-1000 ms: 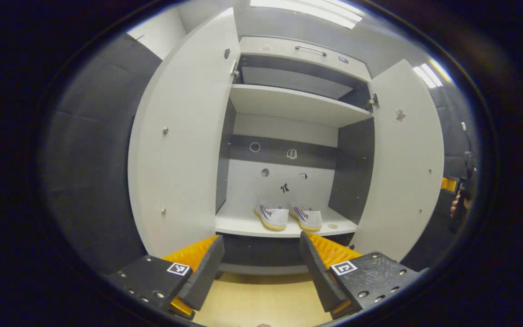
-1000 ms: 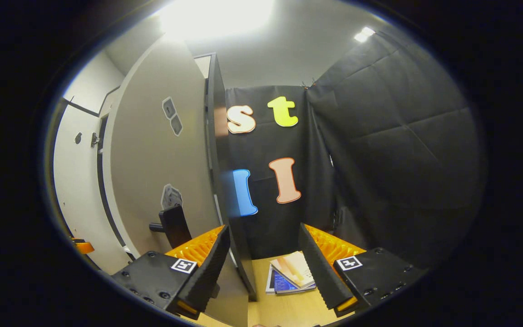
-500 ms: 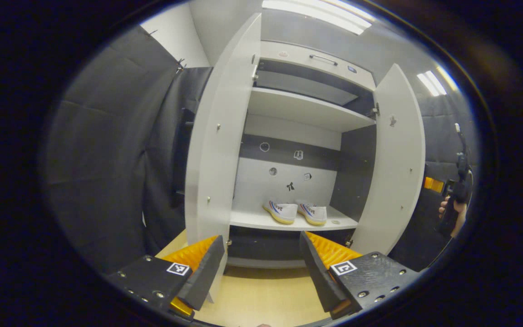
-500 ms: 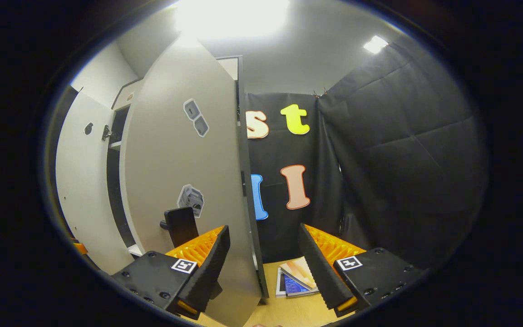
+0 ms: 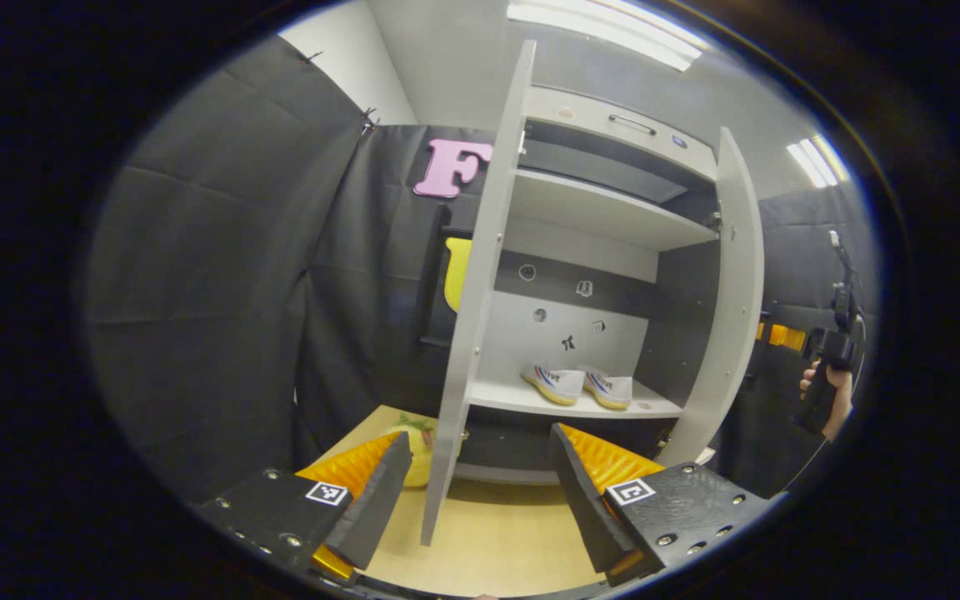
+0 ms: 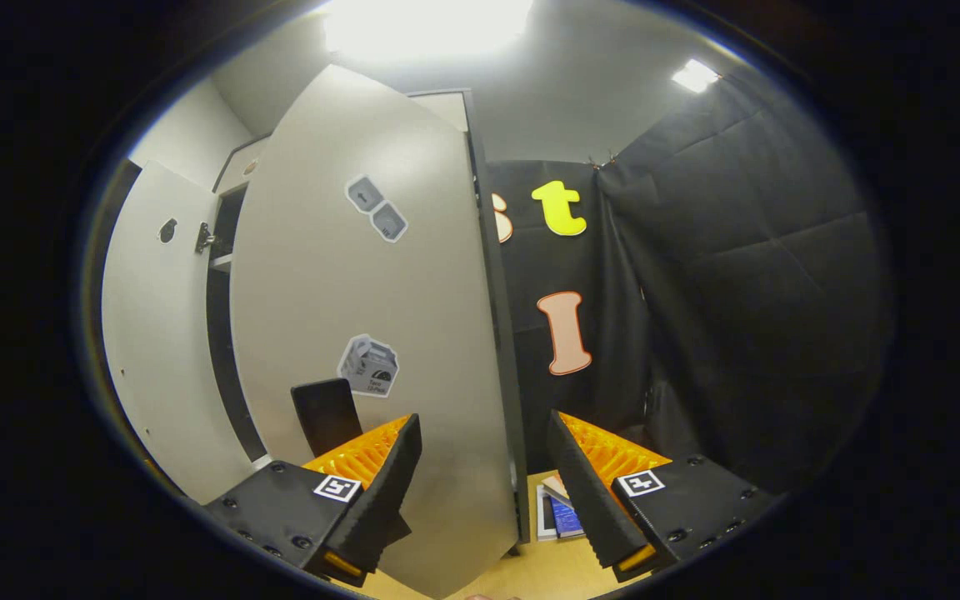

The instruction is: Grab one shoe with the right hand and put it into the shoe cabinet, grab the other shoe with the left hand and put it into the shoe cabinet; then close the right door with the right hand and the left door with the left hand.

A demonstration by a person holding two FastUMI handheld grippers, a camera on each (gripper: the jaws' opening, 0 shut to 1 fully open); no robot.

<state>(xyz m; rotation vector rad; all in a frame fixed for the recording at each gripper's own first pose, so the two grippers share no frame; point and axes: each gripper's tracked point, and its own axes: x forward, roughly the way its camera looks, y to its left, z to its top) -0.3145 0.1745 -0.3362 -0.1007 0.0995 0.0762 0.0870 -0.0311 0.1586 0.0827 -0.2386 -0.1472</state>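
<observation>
Black cloth walls and a pale wooden floor (image 5: 497, 542) are seen around a white shoe cabinet (image 5: 605, 212), which is taken as the landmark. Both of its doors stand open. In the left gripper view the left door (image 5: 467, 333) is seen almost edge-on, rising between the spread fingers (image 5: 380, 500) of the left gripper (image 5: 480, 492), which are held wide apart and grip nothing; whether either finger touches the door edge cannot be told. Two white shoes (image 5: 580, 385) are set side by side on the cabinet's lower shelf (image 5: 522, 398), toes outward. A yellow object (image 5: 415, 454) on the floor left of the cabinet is half hidden behind the door. To the right of the cabinet a hand (image 5: 828, 392) is seen holding a dark handle.

In the right gripper view the outer face of the right door (image 6: 413, 333) fills the space between the fingers of the right gripper (image 6: 484, 492), which are likewise wide apart and empty. A dark door handle (image 6: 326, 412) is partly covered by one finger (image 6: 388, 492). Some books (image 6: 559, 517) on the floor are cut off by the other finger.
</observation>
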